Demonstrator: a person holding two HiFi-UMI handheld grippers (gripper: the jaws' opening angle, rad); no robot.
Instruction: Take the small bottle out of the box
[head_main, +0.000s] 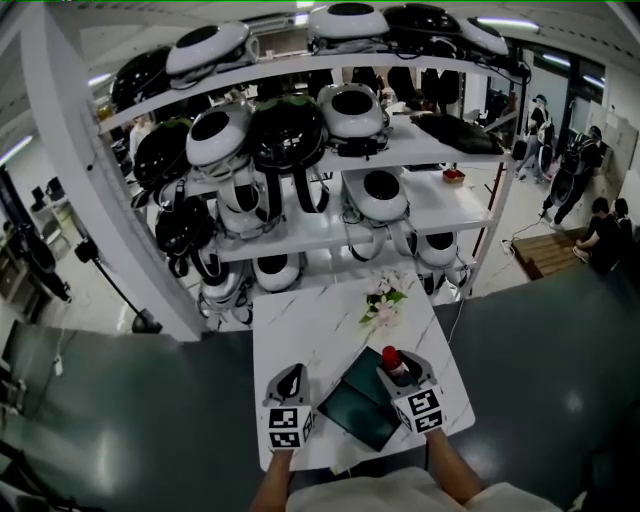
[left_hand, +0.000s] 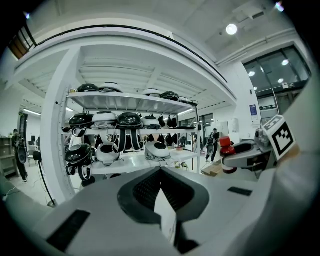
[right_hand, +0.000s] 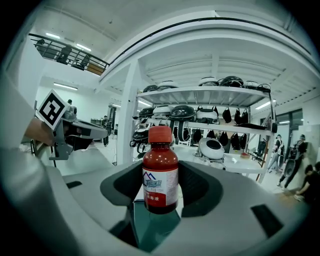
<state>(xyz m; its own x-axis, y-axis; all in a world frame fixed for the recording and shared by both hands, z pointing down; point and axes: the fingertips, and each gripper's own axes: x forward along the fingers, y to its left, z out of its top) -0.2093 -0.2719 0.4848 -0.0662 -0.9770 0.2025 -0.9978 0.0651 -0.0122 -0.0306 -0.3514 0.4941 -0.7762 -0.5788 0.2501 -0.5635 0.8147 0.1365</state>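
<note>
Looking steeply down on a white marble-patterned worktop (head_main: 300, 330) set against a tall white shelf rack (head_main: 420, 205) loaded with glossy black and white helmets (head_main: 285, 135). At the worktop's far end, a small bunch of pink and white flowers (head_main: 382, 300). Near the front edge, a flat dark-green box (head_main: 360, 415), lying at an angle between the two hand-held tools.

On the right, the right tongs (head_main: 400, 372), spread fairly wide and clamped on a small dark-red bottle (right_hand: 160, 180) with a red screw cap and a white and red label. Bottle upright, gripped at both sides, cap standing clear above the tongs. Directly beneath it, the box's dark-green surface, seen at the box's far right corner from above. Cannot tell whether the bottle's base touches the box or sits just above it.

On the left, the left tongs (head_main: 289, 378), just beside the box's left corner, over bare worktop, well apart from the bottle. Tips drawn together to a point. In the slot behind the tips, a thin white edge (left_hand: 166, 220), too unclear to identify.
</note>
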